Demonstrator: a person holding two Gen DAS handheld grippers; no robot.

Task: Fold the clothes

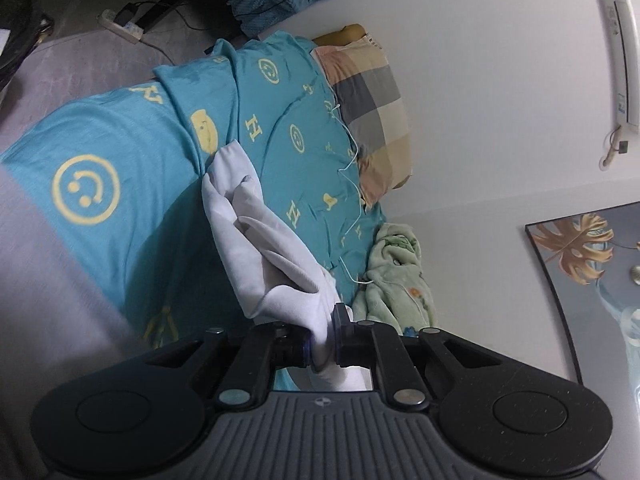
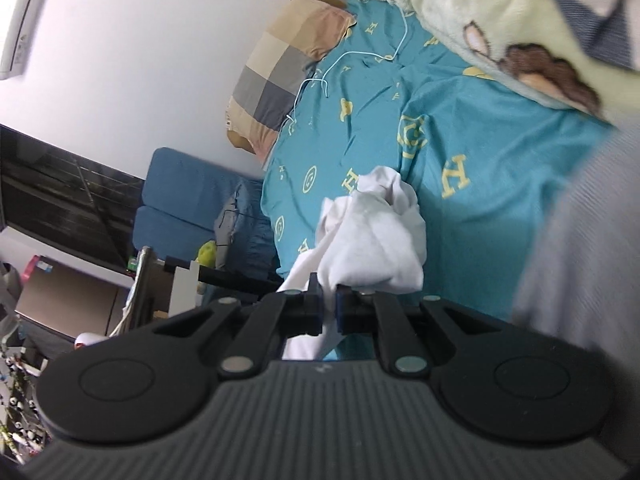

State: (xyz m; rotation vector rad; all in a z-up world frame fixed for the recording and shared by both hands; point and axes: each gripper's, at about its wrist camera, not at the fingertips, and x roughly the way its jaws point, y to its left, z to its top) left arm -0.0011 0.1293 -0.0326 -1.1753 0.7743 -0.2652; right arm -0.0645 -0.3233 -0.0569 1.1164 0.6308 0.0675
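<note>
1. My left gripper (image 1: pixel 325 340): jaws clamped on the white garment (image 1: pixel 256 240), which trails from them above the teal bedspread (image 1: pixel 132 248).
2. My right gripper (image 2: pixel 329 312): jaws clamped on a bunched fold of the same white garment (image 2: pixel 376 236).
3. Checked pillow (image 1: pixel 368 108): far end of the bed, against the wall.
4. Green blanket (image 2: pixel 480 20): crumpled at the bed's edge.

White garment (image 1: pixel 260 248), teal bedsheet (image 1: pixel 120 128) with yellow smileys and letters, checked grey-beige-pink pillow (image 1: pixel 368 96).
</note>
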